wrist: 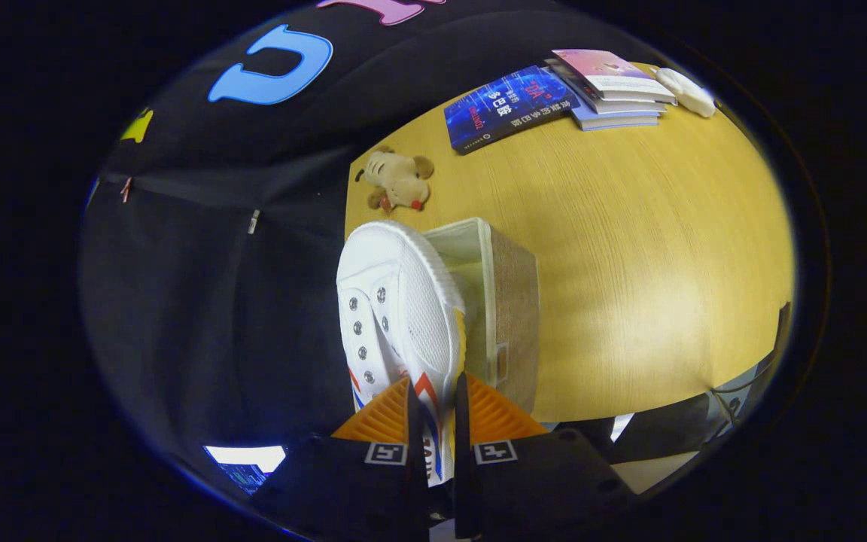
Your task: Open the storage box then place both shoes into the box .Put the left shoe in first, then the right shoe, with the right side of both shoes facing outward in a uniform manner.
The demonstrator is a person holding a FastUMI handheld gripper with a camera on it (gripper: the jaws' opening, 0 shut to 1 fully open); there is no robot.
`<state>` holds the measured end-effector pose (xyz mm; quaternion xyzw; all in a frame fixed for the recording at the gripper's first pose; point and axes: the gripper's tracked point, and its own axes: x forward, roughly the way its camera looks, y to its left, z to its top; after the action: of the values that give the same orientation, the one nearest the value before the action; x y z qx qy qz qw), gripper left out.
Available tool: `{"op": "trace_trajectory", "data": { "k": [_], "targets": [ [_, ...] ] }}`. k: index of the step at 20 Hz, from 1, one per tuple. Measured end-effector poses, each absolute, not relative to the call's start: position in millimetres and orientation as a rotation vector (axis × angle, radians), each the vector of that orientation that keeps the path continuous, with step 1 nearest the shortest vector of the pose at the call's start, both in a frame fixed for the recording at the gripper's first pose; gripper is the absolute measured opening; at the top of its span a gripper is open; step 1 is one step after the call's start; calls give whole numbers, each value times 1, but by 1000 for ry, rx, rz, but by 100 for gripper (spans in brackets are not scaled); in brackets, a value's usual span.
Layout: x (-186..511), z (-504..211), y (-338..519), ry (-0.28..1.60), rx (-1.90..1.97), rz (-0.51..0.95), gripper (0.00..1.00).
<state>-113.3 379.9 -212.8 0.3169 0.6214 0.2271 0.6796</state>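
Gripper (437, 410) is clamped on a white sneaker (396, 301), both fingers (384, 418) pressing the shoe's side wall near the red/blue stripes, with only the thickness of that wall between them. The camera is rolled, so the wooden table (629, 263) runs up the view sideways. The shoe extends forward from the fingers with its toe pointing away, lace eyelets to one side and mesh upper to the other. It's held off the table, and the toe overlaps the near rim of the storage box (497, 293). The box is open, a pale liner showing inside, and stands at the table edge just ahead of and beside the fingers. Can't tell whether the shoe touches the rim. Beyond the box sit a small plush toy (397, 181), then a blue book (509, 107), a stack of books (614, 90) and a white object (688, 92) at the far end. Can't see the second shoe from here.
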Motion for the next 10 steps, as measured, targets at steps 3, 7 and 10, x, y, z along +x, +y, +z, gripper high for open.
{"op": "trace_trajectory", "data": {
  "k": [3, 7, 10],
  "targets": [
    [-118, -224, 388, 1423, 706, 481, 18],
    [-120, -240, 384, 1446, 648, 437, 23],
    [-114, -225, 391, 1416, 735, 460, 47]
  ]
}}
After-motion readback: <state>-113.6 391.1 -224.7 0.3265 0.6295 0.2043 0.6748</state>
